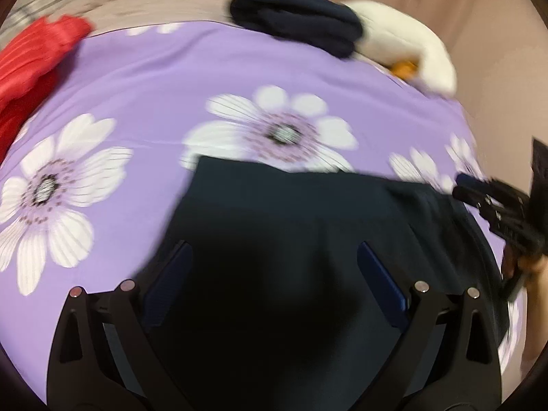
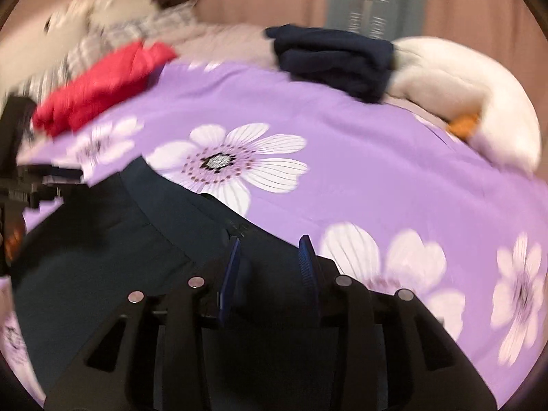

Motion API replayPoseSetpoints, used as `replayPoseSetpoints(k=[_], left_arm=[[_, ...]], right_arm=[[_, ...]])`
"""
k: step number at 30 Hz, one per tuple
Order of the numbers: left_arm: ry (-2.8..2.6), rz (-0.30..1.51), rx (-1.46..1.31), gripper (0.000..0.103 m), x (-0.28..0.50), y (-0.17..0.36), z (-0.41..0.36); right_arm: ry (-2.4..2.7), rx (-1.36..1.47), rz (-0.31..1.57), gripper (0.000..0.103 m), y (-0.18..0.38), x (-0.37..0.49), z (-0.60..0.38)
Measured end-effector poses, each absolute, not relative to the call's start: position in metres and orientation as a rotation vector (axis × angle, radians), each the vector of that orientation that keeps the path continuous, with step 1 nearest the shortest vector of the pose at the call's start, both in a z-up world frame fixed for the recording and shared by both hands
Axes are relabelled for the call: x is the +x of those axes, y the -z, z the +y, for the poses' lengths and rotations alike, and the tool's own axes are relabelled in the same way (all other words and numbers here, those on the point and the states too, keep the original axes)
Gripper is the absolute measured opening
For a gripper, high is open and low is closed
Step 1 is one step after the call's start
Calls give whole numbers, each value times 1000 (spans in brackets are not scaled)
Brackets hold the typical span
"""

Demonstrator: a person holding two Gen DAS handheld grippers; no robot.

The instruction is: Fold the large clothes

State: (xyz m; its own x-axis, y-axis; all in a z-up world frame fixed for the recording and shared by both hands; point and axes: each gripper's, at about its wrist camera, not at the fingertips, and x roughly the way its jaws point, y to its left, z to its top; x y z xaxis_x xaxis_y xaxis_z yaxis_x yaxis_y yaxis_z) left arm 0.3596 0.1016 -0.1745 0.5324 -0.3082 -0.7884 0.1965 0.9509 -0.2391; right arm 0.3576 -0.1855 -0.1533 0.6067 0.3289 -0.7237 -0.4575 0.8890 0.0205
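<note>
While both views are blurred, the dark garment (image 1: 274, 226) can be seen lying spread on the purple floral bedcover (image 1: 144, 78), at the near edge of the bed. The left gripper (image 1: 274, 267) hangs above the garment with its fingers (image 1: 380, 284) set wide apart and released; no cloth is between them. In the right wrist view, the right gripper (image 2: 270, 257) sits over the garment's (image 2: 113, 257) upper edge, fingers (image 2: 306, 260) partly parted. Cloth lies beneath them, but whether the pads press on it cannot be told. At the far side of the bed, a folded dark garment (image 1: 298, 17) rests on the bedcover's edge, just beside a white pillow (image 1: 404, 37). A red garment (image 1: 30, 58) lies at the far left. The right gripper (image 1: 493, 209) also appears at the right margin of the left wrist view.
</note>
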Motion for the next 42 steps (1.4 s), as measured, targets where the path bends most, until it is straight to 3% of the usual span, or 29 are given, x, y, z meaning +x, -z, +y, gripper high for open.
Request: replayPoseSetpoints(k=[4,6,9,14,15,16,17,27,34,42], left_arm=[[368,1030,-20,98,362,196,63],[343,1061,-10,98,370,209,52],[266,1074,-21,98,390,223,47],[183,1057,-111,98,418,223,60],[163,1053,-117,98,421,223,63],[156,1051,-119,98,422,223,65],[138,1044,-111,98,423,221,68],[200,1010,-97,98,380,192,107],[338,1032,9,98,329,211,90],[225,1020,-61,98,301,222,149]], right_arm=[[-624,-266,866,35,171,329,-168],[-641,-346,902,30,186,328,-149],[-505,-403,935,23,209,353,-139],[-261,-356,905,22,215,391,-164],[-213,-348,908,25,214,397,-173],[-198,-300,917,38,212,400,-183],[-183,-273,917,42,209,399,-191],[-132,-129,863,44,164,342,-257],[-237,-203,1023,44,206,300,-233],[-25,-127,986,47,199,283,-300]])
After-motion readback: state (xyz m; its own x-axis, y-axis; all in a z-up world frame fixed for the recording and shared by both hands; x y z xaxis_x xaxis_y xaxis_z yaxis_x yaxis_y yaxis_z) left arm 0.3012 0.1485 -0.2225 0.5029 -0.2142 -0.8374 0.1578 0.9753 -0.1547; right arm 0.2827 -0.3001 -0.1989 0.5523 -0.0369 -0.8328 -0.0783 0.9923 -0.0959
